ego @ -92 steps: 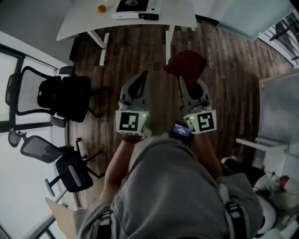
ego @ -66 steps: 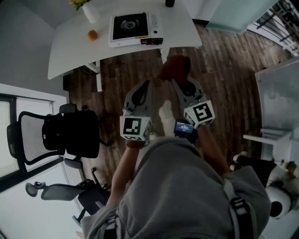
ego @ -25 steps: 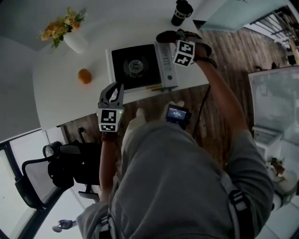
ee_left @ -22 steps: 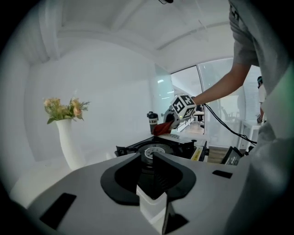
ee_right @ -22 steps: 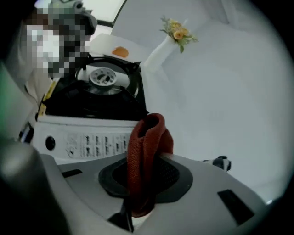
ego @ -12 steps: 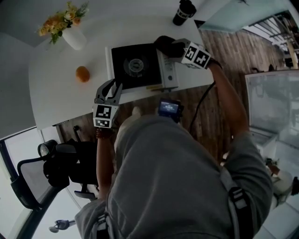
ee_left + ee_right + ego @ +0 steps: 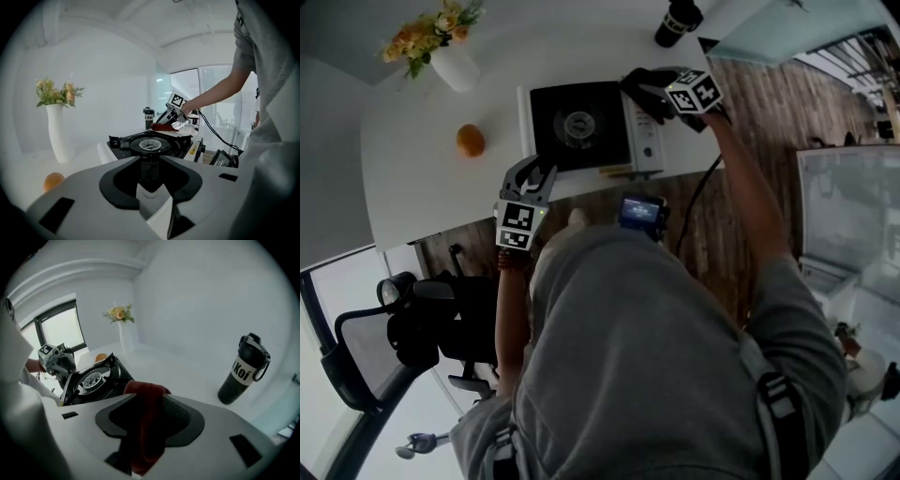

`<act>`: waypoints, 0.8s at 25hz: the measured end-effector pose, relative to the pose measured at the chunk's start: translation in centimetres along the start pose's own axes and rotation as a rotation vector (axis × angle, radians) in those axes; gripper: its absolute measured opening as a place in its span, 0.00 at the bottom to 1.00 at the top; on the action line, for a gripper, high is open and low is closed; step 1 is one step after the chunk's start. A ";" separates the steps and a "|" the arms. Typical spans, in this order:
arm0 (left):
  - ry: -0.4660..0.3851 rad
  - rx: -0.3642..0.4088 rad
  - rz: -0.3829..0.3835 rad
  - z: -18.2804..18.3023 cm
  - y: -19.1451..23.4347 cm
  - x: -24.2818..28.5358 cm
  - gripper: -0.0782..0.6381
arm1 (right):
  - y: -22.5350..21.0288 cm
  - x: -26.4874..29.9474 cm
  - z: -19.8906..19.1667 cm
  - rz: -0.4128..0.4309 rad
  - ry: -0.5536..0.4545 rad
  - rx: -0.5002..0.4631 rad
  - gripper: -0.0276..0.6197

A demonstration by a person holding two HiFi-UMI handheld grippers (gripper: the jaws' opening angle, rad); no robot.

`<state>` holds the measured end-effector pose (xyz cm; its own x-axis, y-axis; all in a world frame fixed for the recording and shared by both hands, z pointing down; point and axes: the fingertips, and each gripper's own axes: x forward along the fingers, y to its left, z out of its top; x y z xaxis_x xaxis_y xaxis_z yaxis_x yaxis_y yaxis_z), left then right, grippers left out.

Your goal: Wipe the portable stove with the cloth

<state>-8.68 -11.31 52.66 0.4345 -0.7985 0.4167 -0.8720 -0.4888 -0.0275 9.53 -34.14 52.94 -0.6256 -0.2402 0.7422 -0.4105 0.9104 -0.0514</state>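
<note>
Cloth (image 7: 143, 437) sits pinched in the right gripper (image 7: 654, 94) — its jaws have just been closing on it — at the stove's (image 7: 579, 127) right end, arm outstretched, gripper tilted down. Wiping looks about to begin; next comes pressing down and sweeping left. Left gripper (image 7: 150, 161), spread, just opening and empty, hovers by the stove's near-left corner.

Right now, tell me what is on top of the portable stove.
Round burner at the centre, dark red cloth over the stove's right end. Whatever the cloth covers is hidden.
</note>
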 end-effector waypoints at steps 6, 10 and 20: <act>0.001 -0.012 0.021 -0.7 0.5 -0.2 0.31 | -1.4 0.2 0.1 -0.025 -0.023 0.087 0.34; -0.016 -0.005 0.020 -0.2 0.3 0.2 0.31 | -1.5 0.6 0.2 -0.056 -0.026 0.098 0.34; -0.033 0.064 0.068 -0.5 0.2 1.1 0.31 | -0.2 1.1 0.0 -0.114 0.007 0.076 0.22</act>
<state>-8.51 -12.13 53.53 0.3832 -0.8412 0.3816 -0.8839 -0.4538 -0.1129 8.88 -34.58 53.76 -0.5670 -0.3382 0.7511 -0.5285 0.8488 -0.0167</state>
